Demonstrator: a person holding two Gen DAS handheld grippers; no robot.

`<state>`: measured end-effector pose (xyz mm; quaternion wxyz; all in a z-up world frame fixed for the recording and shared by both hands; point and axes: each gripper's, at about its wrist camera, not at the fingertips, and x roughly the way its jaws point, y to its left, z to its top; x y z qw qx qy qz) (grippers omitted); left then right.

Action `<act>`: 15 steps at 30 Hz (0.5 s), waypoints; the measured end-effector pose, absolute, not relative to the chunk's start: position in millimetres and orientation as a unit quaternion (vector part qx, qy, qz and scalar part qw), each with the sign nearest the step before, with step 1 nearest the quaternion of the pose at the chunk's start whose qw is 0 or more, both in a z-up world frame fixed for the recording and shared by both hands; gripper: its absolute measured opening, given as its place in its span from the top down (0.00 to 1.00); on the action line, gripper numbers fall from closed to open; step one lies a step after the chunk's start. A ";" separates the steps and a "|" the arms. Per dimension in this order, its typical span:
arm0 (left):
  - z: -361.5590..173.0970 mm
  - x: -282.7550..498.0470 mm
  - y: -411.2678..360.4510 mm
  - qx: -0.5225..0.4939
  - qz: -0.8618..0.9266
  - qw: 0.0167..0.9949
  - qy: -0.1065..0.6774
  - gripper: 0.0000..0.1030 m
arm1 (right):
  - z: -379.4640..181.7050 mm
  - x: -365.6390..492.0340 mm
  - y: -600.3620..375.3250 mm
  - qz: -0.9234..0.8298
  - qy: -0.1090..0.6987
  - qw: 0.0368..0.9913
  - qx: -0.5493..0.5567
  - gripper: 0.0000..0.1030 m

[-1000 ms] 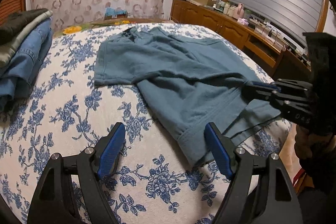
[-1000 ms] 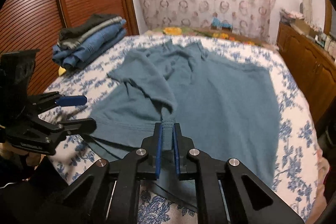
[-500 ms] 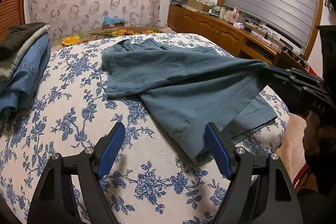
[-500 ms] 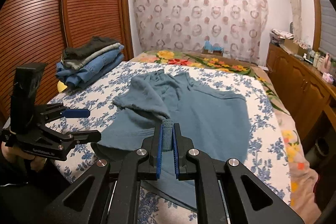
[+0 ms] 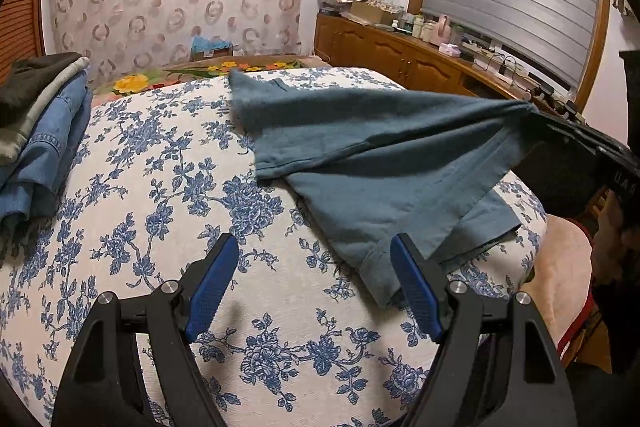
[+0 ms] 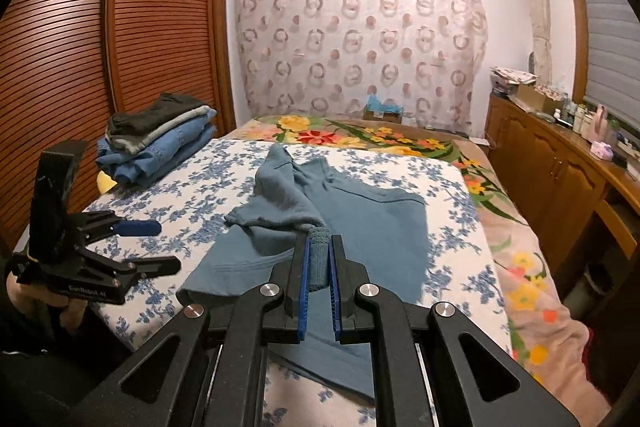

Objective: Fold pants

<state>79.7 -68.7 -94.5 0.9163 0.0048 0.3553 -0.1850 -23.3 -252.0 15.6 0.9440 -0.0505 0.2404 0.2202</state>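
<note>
- Two grippers in my view: my right gripper (image 6: 318,267) pinches the pants (image 5: 380,163) hem, lifted off the bed (image 5: 160,195).
- My left gripper (image 5: 316,287) hovers spread at seven o'clock from the pants.

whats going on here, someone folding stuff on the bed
A person with a handheld gripper in each hand is folding a pair of teal pants on a bed with a blue floral cover. The right gripper has its jaws shut on a bunched edge of the pants and holds that part off the bed, the fabric pulled taut. The left gripper hovers with its jaws open over the cover, holding nothing. A stack of folded clothes sits at the far left of the bed.
</note>
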 end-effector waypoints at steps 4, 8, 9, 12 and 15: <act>-93.3 80.0 -73.2 0.009 -0.189 0.916 0.353 0.23 | 11.6 -28.0 -260.6 0.208 0.248 0.945 -0.048 0.92; -93.5 81.0 -79.5 0.014 -0.192 0.915 0.354 0.23 | 9.9 -28.5 -269.6 0.196 0.257 0.945 -0.046 0.92; -93.9 81.6 -81.1 0.015 -0.193 0.915 0.355 0.23 | 9.8 -27.0 -272.1 0.193 0.260 0.945 -0.044 0.92; -94.7 83.2 -85.6 0.019 -0.194 0.914 0.356 0.23 | 6.0 -27.9 -277.0 0.186 0.269 0.944 -0.038 0.92; -94.5 86.2 -89.5 0.021 -0.197 0.913 0.356 0.23 | 4.7 -28.7 -277.8 0.184 0.277 0.942 -0.039 0.92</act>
